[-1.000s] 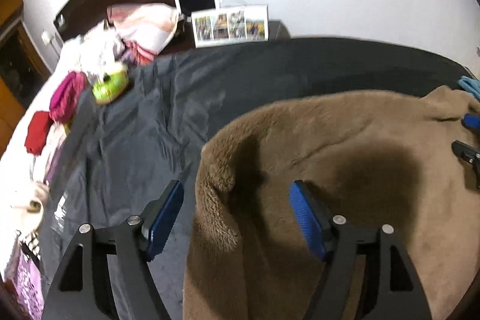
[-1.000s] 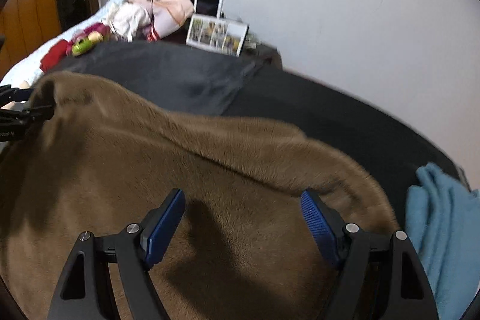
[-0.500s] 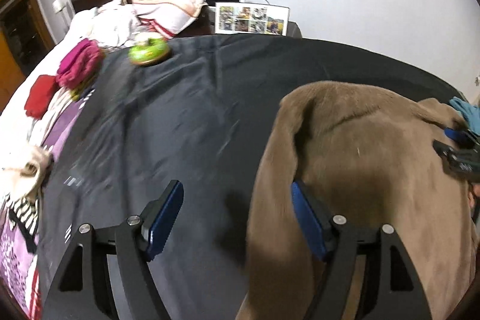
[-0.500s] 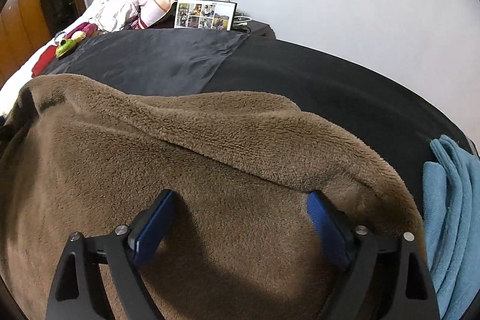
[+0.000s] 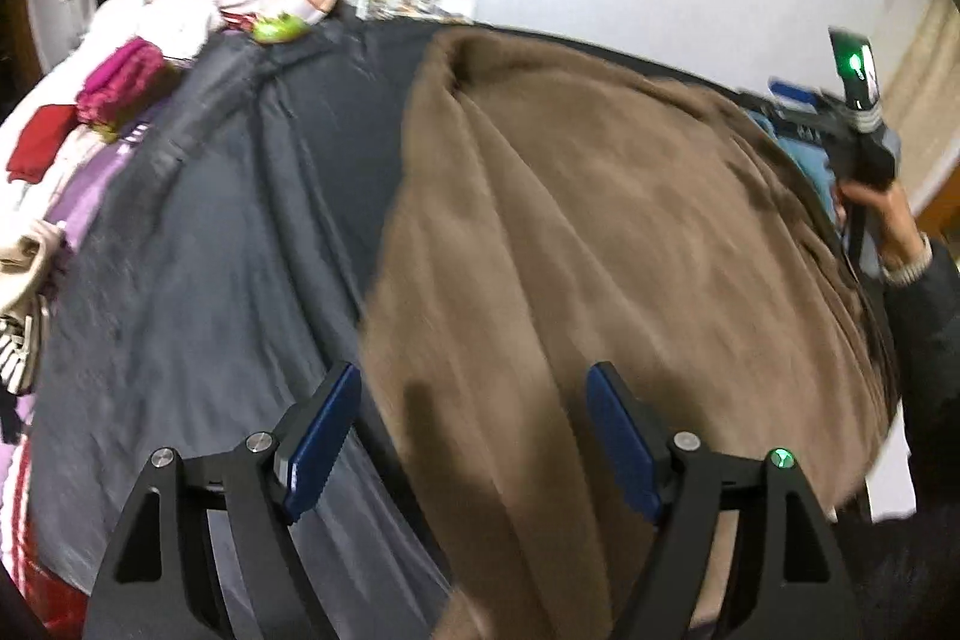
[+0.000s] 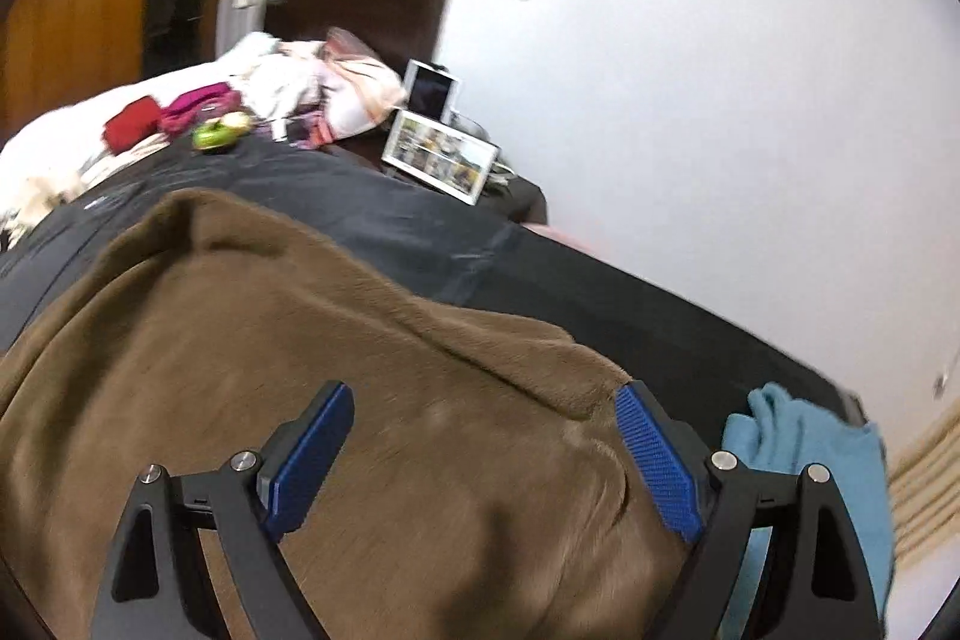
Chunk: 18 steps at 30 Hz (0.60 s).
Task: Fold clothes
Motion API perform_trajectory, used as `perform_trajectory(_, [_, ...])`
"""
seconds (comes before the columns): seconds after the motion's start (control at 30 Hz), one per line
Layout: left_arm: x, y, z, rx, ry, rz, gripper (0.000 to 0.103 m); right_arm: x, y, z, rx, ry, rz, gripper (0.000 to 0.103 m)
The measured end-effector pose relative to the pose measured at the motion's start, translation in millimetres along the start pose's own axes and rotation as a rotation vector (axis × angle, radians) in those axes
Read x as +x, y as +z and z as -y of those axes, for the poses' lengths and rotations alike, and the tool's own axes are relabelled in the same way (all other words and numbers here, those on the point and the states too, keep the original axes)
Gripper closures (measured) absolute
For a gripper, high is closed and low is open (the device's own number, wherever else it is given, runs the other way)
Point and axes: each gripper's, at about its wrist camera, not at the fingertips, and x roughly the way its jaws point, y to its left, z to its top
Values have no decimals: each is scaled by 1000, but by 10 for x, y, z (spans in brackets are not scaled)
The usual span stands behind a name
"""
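A brown fleece garment (image 5: 600, 232) lies spread on the dark grey bedsheet (image 5: 198, 280), its far edge folded over (image 6: 480, 334). My left gripper (image 5: 471, 388) hovers over the garment's left edge; its jaws are opening and the pads grip nothing. My right gripper (image 6: 485, 394) stands open above the fleece near its right corner, not touching it. In the left wrist view a person's hand (image 5: 882, 220) holds that gripper at the far right.
A light blue cloth (image 6: 804, 448) lies just right of the fleece near the bed's edge. Pink (image 5: 120, 82) and red (image 5: 36, 142) clothes, a green toy (image 5: 279, 28) and pillows sit at the bed's head. A photo frame (image 6: 441, 157) leans by the wall.
The left gripper swung back along the bed, so the fleece's left edge lies between its fingers again. The right gripper lifted off the fleece and its jaws widened.
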Motion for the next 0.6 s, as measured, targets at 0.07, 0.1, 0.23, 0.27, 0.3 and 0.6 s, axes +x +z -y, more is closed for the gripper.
perform_trajectory(0.07, [9,-169,84,21,-12,-20,27,-196,-120,-118,-27,9,14,13])
perform_trajectory(0.1, [29,-227,117,31,-4,-25,33,-290,-182,-175,-39,14,21,13])
perform_trajectory(0.23, [99,-390,177,22,-8,-57,58,-527,-403,-310,-55,30,34,13])
perform_trajectory(0.27, [97,-410,189,15,-10,-55,61,-569,-455,-333,-55,33,36,13])
perform_trajectory(0.3, [95,-431,201,9,-11,-52,63,-600,-506,-342,-49,34,36,13])
perform_trajectory(0.6, [104,-412,176,-77,-75,-56,87,-703,-901,-345,-14,42,32,13])
